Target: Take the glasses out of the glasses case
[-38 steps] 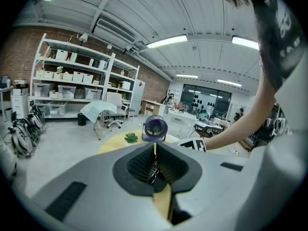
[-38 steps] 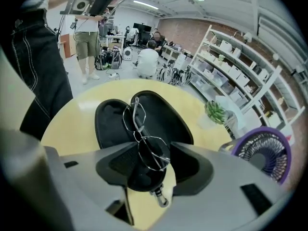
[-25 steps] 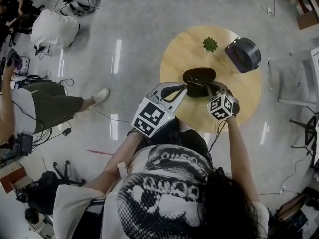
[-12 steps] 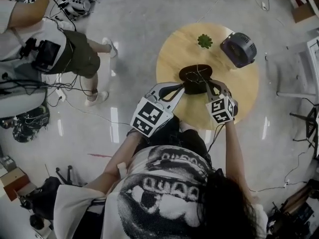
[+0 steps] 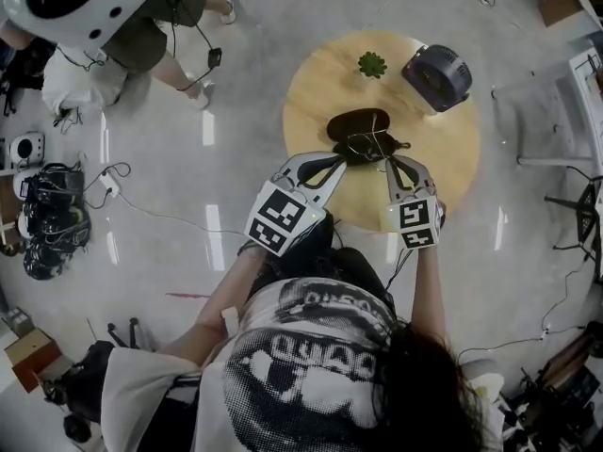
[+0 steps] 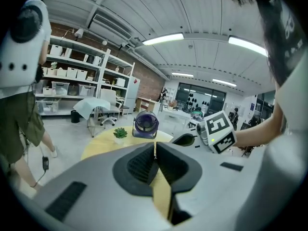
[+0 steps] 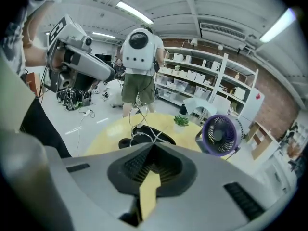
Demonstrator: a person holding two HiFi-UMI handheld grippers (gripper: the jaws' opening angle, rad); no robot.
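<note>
Nearly done. Gripping the glasses [image 5: 375,142] in the shut fingers of the right gripper [image 5: 389,162], just above the glasses case [image 5: 350,122] at the counter's [image 5: 443,149] centre. Hovering alongside with the left gripper [image 5: 343,160], fingers closed on nothing. Remaining: carrying clear.

head view: high, steeply down | gripper views: low, close, along jaws | shared: round table [image 5: 445,151], fan [image 5: 436,75]

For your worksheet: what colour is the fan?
The fan is purple; clearest in the right gripper view.
</note>
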